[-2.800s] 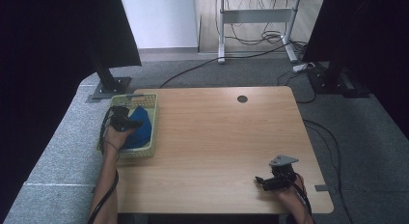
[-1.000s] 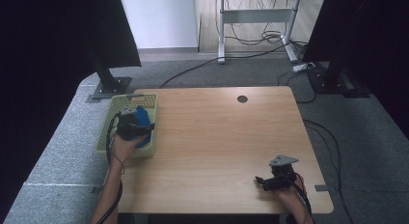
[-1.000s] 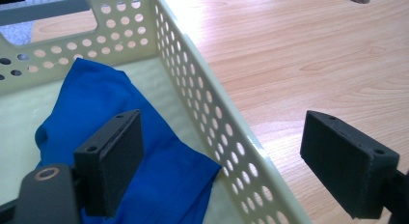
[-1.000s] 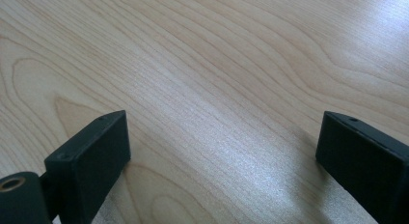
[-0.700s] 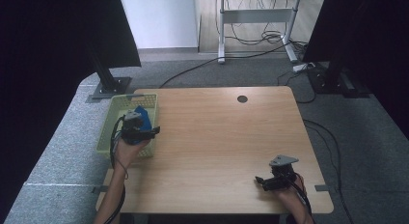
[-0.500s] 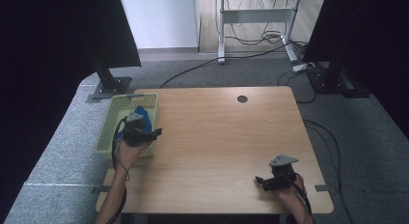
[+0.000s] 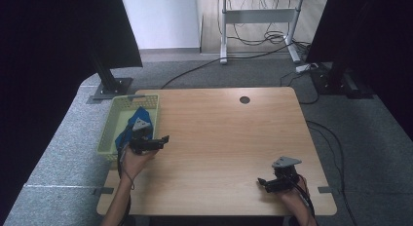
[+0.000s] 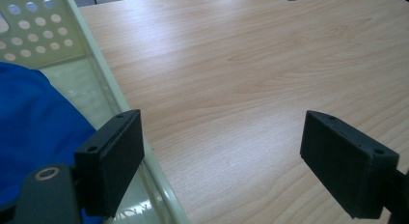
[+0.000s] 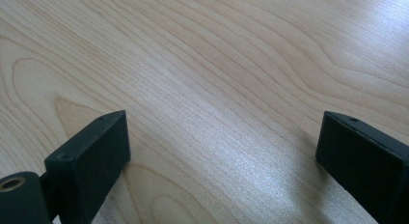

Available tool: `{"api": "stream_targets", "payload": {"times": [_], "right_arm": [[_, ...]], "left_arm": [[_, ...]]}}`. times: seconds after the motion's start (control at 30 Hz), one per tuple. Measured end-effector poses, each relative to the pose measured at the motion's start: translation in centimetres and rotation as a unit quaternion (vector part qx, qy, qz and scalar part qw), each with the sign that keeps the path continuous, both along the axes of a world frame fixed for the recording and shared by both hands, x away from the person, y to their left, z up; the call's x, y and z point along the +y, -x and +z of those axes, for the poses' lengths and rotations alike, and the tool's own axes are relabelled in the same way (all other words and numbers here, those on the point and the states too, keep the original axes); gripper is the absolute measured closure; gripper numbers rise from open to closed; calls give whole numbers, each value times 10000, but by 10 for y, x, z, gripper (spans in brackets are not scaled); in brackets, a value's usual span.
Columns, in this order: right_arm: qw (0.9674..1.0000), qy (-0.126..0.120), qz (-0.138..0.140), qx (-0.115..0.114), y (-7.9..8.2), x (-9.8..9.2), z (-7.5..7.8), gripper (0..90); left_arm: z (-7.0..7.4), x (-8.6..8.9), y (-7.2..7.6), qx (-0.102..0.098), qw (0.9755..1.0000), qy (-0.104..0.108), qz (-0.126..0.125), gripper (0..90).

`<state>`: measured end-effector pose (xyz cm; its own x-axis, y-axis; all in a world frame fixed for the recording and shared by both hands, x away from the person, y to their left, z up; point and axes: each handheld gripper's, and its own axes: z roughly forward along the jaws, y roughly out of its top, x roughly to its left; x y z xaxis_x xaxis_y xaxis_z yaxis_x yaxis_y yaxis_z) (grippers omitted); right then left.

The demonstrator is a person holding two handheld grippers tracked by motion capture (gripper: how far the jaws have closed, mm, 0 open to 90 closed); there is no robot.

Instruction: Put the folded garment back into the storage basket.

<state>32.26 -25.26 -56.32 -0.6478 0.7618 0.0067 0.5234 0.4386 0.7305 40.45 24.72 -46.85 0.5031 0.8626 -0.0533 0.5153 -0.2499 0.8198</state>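
Two grippers are sitting over one wooden table [image 7: 229,138] here, each in a hand, and both are empty.

The left gripper [image 7: 163,140] is hanging over the table's 9 o'clock edge, right at the near long wall of the basket [image 7: 108,133]. It's pointing roughly toward 3 o'clock, across the bare wood. In the left gripper view [image 8: 222,161] its jaws are standing wide apart with nothing between them, so it's released, not clenched on anything. One jaw is sitting over the basket's rim [image 8: 123,105], the other is out over plain tabletop.

The cloth [image 7: 141,116], a blue one, is lying inside the basket, bunched toward the 3 o'clock side of it. In the left gripper view the cloth [image 8: 34,122] is showing at about 9 o'clock, just beside the nearer jaw and partly behind it. Can't tell if that jaw is touching the fabric.

The right gripper [image 7: 265,183] is resting low near the table's 5 o'clock corner, well apart from the basket, pointing toward 9 o'clock. In the right gripper view [image 9: 222,156] its jaws are also spread wide over bare wood, so released too.

A round cable hole [image 7: 244,100] is sitting near the table's 12 o'clock edge.
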Motion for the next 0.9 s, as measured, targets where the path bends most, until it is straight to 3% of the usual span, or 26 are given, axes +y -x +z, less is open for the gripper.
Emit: {"api": "stream_targets", "payload": {"times": [0.27,0.63,0.9], "right_arm": [[10000,0,1,0,0,0,0,47],[10000,0,0,0,0,0,0,47],[10000,0,2,-1,0,0,0,47]], "left_arm": [[-5,-6,18,-81,9999,-28,-122,155],[-15,-16,36,-44,9995,63,-310,152],[-24,-22,50,-14,9991,19,-433,150]]}}
